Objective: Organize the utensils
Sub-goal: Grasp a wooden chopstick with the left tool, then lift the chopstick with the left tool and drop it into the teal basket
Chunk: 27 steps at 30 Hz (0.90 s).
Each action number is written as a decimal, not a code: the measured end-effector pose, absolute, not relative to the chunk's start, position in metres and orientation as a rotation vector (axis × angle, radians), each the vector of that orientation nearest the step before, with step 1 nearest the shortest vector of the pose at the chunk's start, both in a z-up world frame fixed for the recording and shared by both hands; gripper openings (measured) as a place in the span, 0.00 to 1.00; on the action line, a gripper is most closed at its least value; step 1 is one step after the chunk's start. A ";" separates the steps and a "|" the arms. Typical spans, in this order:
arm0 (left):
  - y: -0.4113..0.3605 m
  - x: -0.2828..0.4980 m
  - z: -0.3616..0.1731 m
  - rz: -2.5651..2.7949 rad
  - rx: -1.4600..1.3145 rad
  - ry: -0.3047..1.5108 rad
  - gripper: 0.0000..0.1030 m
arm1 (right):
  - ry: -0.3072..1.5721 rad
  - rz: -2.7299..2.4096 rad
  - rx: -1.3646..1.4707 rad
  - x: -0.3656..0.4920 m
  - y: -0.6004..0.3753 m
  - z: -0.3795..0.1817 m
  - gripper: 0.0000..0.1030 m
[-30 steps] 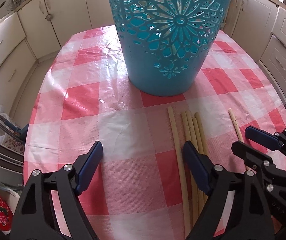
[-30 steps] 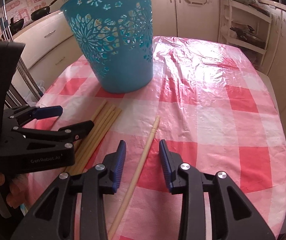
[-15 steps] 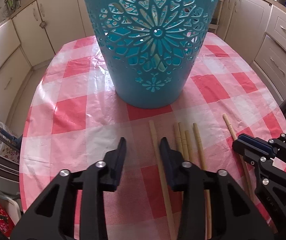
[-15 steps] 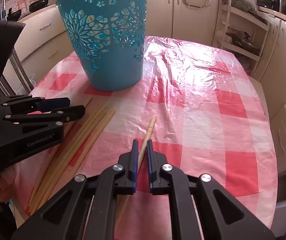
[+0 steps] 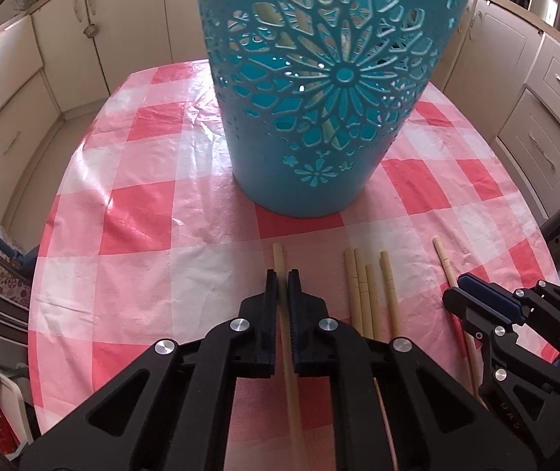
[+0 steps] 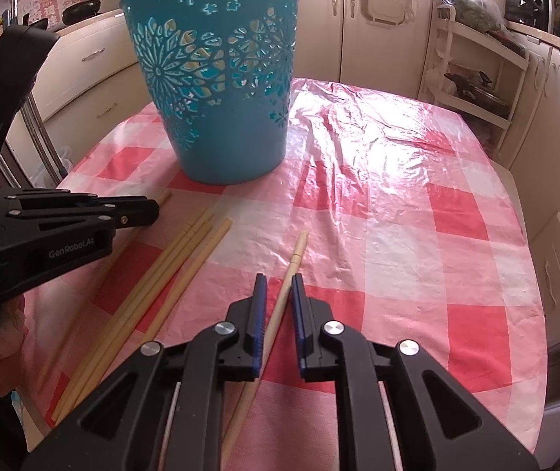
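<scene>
A blue cut-out basket (image 5: pixel 319 90) stands upright on the red-checked tablecloth (image 5: pixel 142 212); it also shows in the right wrist view (image 6: pixel 221 90). Wooden chopsticks lie in front of it. My left gripper (image 5: pixel 282 274) is shut on the leftmost chopstick (image 5: pixel 280 255), low at the table. Three loose chopsticks (image 5: pixel 366 294) lie just to its right. My right gripper (image 6: pixel 279 279) is shut on a separate chopstick (image 6: pixel 297 251) further right, which sticks out past the fingertips. The loose chopsticks (image 6: pixel 186 251) lie between the two grippers.
Cream kitchen cabinets (image 5: pixel 13 90) surround the table. A white shelf rack (image 6: pixel 476 78) stands behind the table's far right. The tablecloth (image 6: pixel 417 204) stretches to the right of the basket. The table's edge drops off on the left (image 5: pixel 40 274).
Both grippers went from open to shut: the left one shifted onto the leftmost chopstick and closed on it; the right one closed on the separate chopstick.
</scene>
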<state>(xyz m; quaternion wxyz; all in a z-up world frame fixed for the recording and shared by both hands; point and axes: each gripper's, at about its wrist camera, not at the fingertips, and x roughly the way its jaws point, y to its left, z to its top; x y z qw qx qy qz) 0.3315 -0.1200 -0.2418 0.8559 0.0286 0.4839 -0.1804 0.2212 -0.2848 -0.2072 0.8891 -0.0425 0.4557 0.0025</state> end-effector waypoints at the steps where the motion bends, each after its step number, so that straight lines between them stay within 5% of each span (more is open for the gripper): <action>1: -0.117 0.332 -0.241 -0.372 0.051 1.018 0.05 | 0.946 0.006 -0.086 0.221 -0.285 -0.208 0.13; 5: -0.112 0.335 -0.244 -0.365 0.043 1.025 0.06 | 0.949 0.032 -0.099 0.220 -0.281 -0.208 0.24; 27: -0.079 0.256 -0.142 -0.380 0.048 0.707 0.05 | 0.948 0.034 -0.110 0.220 -0.280 -0.209 0.25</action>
